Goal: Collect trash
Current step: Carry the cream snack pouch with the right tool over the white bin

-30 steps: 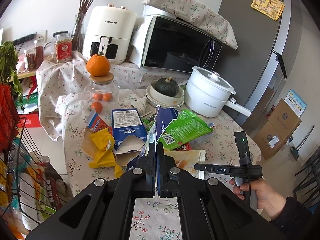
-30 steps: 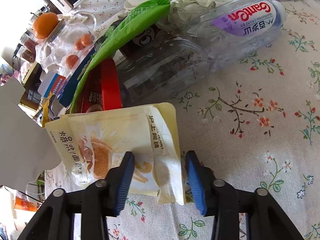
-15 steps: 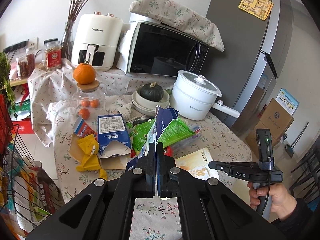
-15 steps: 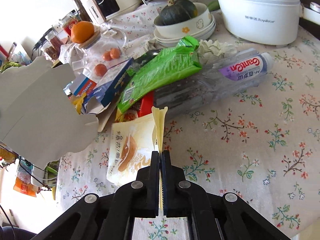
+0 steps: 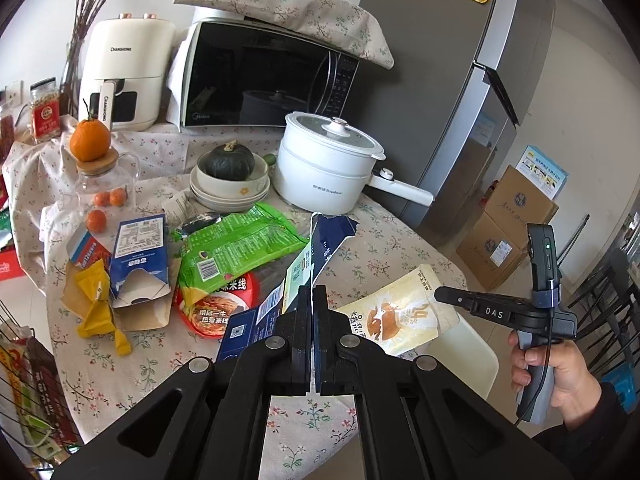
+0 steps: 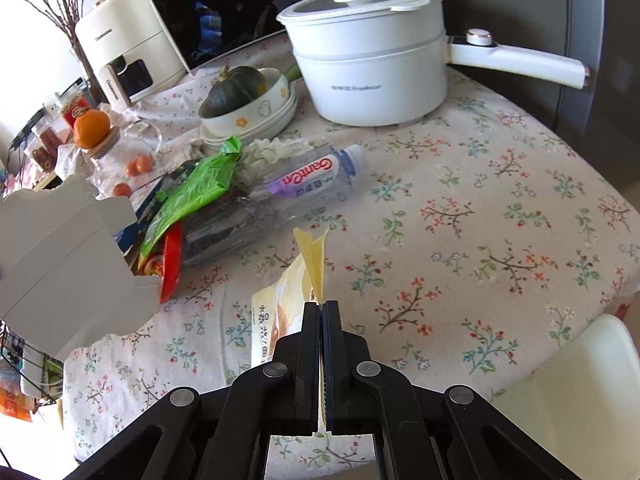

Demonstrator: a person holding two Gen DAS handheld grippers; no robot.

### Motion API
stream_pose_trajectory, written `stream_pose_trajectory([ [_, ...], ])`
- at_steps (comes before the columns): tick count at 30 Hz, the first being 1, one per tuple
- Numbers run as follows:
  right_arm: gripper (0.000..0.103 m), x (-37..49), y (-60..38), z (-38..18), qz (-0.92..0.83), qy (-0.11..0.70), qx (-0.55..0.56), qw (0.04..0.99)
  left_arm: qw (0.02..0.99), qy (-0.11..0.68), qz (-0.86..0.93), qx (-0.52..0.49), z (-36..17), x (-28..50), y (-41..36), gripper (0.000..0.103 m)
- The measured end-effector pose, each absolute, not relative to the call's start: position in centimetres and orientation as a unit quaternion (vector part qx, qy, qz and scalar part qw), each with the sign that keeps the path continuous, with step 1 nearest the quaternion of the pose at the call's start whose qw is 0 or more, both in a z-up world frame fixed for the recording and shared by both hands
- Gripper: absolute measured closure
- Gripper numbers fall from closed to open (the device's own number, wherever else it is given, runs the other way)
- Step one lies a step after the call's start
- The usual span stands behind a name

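Observation:
My left gripper [image 5: 312,294] is shut on a torn blue carton [image 5: 326,244], held up over the floral table [image 5: 392,248]. In the right wrist view the carton's pale inner side [image 6: 60,260] fills the left edge. My right gripper [image 6: 322,308] is shut on a cream bread wrapper [image 6: 286,292], which hangs clear of the cloth. The left wrist view shows that wrapper [image 5: 396,312] at the right gripper [image 5: 440,292], with a person's hand [image 5: 556,372] on the handle. A green bag [image 5: 240,240], a red noodle packet [image 5: 220,308], a blue box [image 5: 138,256], a yellow wrapper [image 5: 96,300] and a clear bottle [image 6: 316,174] lie on the table.
A white pot [image 5: 328,172] with a long handle, stacked bowls [image 5: 230,192] holding a squash and a glass jar [image 5: 104,184] stand behind the trash. A microwave [image 5: 264,76] and an air fryer [image 5: 124,76] are at the back. A wire basket [image 5: 24,380] hangs left; a white seat [image 6: 580,400] is right.
The right gripper closed on the cream wrapper and lifted it off the table. Both grippers drew back from the pile, the left still holding the blue carton.

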State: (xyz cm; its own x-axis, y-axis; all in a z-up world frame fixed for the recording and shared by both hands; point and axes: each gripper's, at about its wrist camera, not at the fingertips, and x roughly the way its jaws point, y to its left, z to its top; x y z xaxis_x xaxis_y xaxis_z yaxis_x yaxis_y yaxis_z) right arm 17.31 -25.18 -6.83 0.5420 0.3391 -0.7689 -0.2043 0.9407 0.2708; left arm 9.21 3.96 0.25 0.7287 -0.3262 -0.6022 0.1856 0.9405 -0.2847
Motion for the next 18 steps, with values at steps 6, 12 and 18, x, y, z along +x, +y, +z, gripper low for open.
stream_pose_trajectory([
  [6,0.103,16.5,-27.6,-5.8,0.125,0.438,0.08,0.887,0.922,0.341,-0.156,-0.099,0.2,9.9,1.6,0.103],
  [12,0.103,15.4,-29.8,-4.2,0.099,0.416,0.079,0.9,0.913,0.347,-0.185,-0.112,0.0,10.8,-0.9,0.103],
  [18,0.103,13.9,-33.5,-3.4,0.065,0.407,0.088,0.907,0.901,0.35,-0.23,-0.114,-0.1,11.5,-4.7,0.103],
])
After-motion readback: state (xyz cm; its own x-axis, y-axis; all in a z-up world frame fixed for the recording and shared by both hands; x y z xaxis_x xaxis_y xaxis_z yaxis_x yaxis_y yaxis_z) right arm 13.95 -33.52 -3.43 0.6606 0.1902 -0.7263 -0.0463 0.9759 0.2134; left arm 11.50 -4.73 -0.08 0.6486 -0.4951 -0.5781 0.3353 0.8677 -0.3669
